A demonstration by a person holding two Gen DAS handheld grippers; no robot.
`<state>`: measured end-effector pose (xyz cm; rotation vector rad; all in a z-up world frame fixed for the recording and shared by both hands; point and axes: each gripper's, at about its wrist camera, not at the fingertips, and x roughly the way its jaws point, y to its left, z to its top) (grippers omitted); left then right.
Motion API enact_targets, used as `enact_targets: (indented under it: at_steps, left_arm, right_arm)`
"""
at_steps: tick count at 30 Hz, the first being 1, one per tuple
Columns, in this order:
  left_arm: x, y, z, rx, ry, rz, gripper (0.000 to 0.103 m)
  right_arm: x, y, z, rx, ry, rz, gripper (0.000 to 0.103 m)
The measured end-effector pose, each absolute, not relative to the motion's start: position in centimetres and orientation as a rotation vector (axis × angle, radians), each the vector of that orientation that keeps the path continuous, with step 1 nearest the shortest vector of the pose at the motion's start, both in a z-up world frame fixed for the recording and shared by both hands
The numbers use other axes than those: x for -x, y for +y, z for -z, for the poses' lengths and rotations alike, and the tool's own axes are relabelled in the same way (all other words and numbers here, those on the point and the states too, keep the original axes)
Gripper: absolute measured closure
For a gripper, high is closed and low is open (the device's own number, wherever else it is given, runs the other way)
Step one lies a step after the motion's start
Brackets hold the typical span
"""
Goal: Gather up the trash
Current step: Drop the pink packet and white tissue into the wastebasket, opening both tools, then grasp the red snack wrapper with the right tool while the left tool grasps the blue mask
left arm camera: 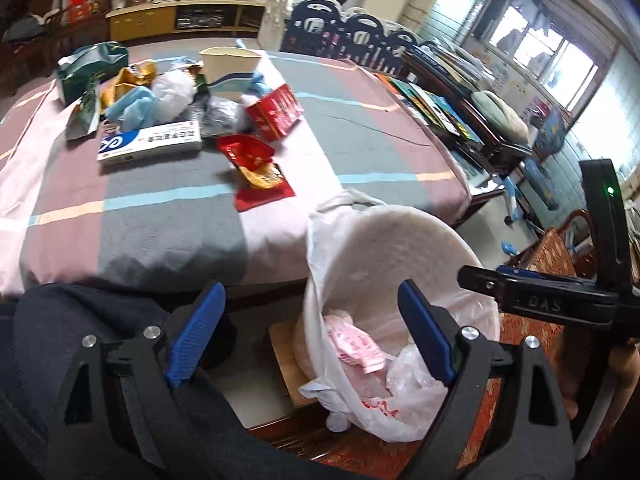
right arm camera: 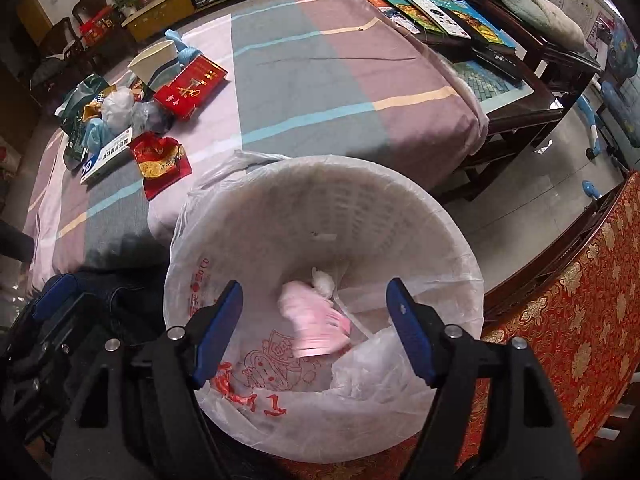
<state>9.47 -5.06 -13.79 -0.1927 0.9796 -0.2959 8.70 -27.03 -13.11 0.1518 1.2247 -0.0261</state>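
- While the right tool [right arm camera: 314,332] hangs over the white bin [right arm camera: 440,232] at the bottom middle of its view, its blue fingers [right arm camera: 218,332] stand wide apart with nothing pressed between them.
- Down inside the bin a pink wrapper [right arm camera: 316,320] looks blurred, next to a small white crumpled bit [right arm camera: 324,280] – both sit in the thin white bag [right arm camera: 248,380] with red print that lines the bin.
- Seen from the left view, the left tool [left arm camera: 312,336] is at the bottom of the frame, its fingers spread wide too – empty, with one finger [left arm camera: 426,332] in front of the bin [left arm camera: 384,240] and the other over a dark trouser leg [left arm camera: 80,320].
- More trash waits in the upper left of the left view, on the bed with its striped pink, grey and blue sheet [left arm camera: 160,220].
- That pile has a red box [left arm camera: 276,112], a crumpled red and gold packet [left arm camera: 256,168], a long blue and white box [left arm camera: 150,144], a green bag [left arm camera: 92,68], a clear plastic bag [left arm camera: 172,92] and a cream paper cup [left arm camera: 230,66].
- Next to the bin, at the lower right, there is a red and gold patterned cloth [right arm camera: 580,320].
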Motion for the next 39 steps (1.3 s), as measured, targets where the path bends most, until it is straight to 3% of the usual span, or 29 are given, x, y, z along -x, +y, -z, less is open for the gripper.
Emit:
enact_targets:
  at_steps: [7, 15, 19, 29, 34, 39]
  left_arm:
    - [-9.7, -3.8, 14.6, 0.210, 1.010, 0.225, 0.014]
    - [-9.4, -2.3, 14.5, 0.025, 0.830, 0.019, 0.014]
    - [-10.0, -0.7, 15.2, 0.086, 0.841, 0.014, 0.014]
    - [-10.7, 1.8, 16.2, 0.155, 0.888, -0.069, 0.013]
    - [-11.1, 4.4, 16.9, 0.246, 0.900, -0.103, 0.012]
    - [-11.1, 5.7, 17.5, 0.330, 0.907, -0.105, 0.012]
  right_arm:
    - [-8.9, -26.1, 13.2, -0.147, 1.225, 0.009, 0.030]
    - [-9.1, -25.2, 12.9, -0.140, 1.200, -0.009, 0.030]
    - [-9.2, -24.2, 12.4, -0.130, 1.163, -0.027, 0.030]
    - [-11.8, -19.7, 11.5, -0.114, 1.006, -0.042, 0.030]
    - [-12.4, -19.3, 10.9, -0.258, 0.857, -0.135, 0.030]
    - [-13.7, -18.2, 12.4, -0.215, 0.991, -0.124, 0.030]
